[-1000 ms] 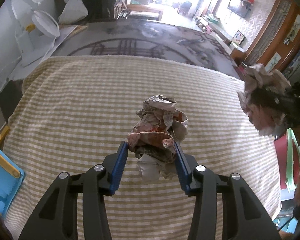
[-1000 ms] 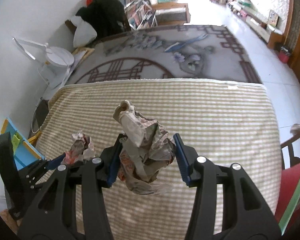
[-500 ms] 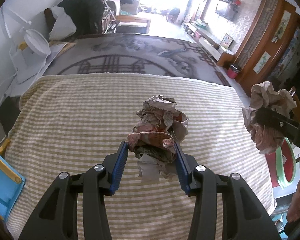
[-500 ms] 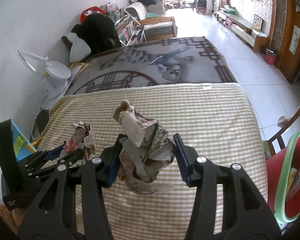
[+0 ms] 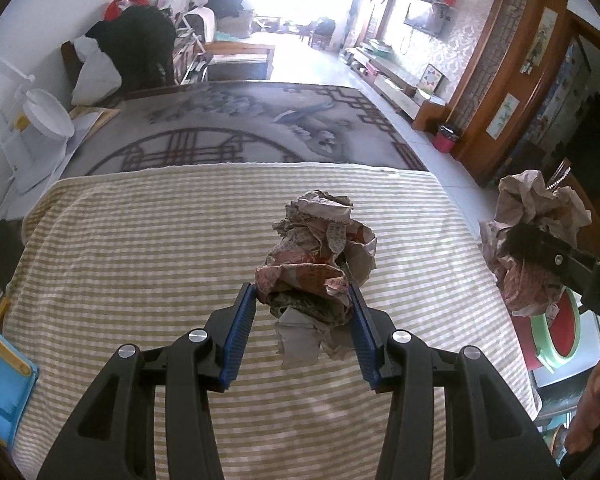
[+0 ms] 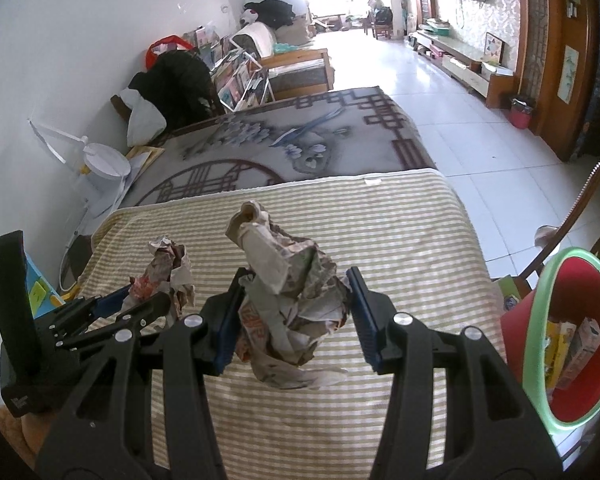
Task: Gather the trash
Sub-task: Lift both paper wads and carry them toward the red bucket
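Note:
My left gripper [image 5: 303,307] is shut on a crumpled newspaper ball [image 5: 320,256] and holds it above the striped tablecloth [image 5: 140,240]. My right gripper [image 6: 296,292] is shut on a second crumpled paper wad [image 6: 292,300], also held off the cloth. In the left wrist view that right wad [image 5: 532,232] hangs past the table's right edge. In the right wrist view the left gripper [image 6: 124,300] with its ball [image 6: 166,272] is at the left. A red bin with a green rim [image 6: 572,320] stands beside the table at the right, with cartons inside.
The table's far edge drops to a patterned grey rug [image 5: 240,128]. A blue and yellow object [image 5: 0,376] sits at the table's left. A wooden chair [image 6: 568,232] stands behind the bin. A white fan [image 6: 100,168] leans by the left wall.
Both grippers have risen and swung right with their paper wads. The red bin has come into full view at the right of the right wrist view.

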A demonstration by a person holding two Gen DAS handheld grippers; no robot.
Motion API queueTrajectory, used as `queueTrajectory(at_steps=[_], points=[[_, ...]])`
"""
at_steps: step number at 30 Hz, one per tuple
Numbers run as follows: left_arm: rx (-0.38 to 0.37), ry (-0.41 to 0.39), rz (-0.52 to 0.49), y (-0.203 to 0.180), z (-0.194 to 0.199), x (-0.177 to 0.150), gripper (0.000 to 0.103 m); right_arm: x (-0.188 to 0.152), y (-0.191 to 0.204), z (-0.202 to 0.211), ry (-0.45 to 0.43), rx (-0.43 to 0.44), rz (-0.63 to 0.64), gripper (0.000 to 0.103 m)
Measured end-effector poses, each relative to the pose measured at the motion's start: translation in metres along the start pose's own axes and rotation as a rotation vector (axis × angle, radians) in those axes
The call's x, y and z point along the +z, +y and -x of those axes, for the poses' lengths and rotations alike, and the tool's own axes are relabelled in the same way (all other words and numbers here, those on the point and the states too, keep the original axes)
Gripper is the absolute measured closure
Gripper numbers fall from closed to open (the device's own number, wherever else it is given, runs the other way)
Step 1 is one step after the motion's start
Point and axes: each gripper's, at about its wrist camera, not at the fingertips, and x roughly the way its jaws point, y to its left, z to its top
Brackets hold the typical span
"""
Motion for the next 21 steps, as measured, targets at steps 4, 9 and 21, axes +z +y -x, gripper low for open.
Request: queueTrajectory(at_steps=[4, 9, 21], points=[[0.004, -0.003, -0.010, -0.014, 0.001, 0.001, 0.059, -0.001, -0.011, 0.007, -0.009, -0.004, -0.001, 0.055], [0.012, -0.008, -0.020, -0.031, 0.003, 0.001, 0.059, -0.002, -0.026, 0.015, -0.018, -0.003, -0.008, 0.055], [0.021, -0.019, -0.037, -0.080, 0.009, -0.001, 0.059, -0.005, -0.067, 0.034, -0.035, 0.023, -0.030, 0.055]])
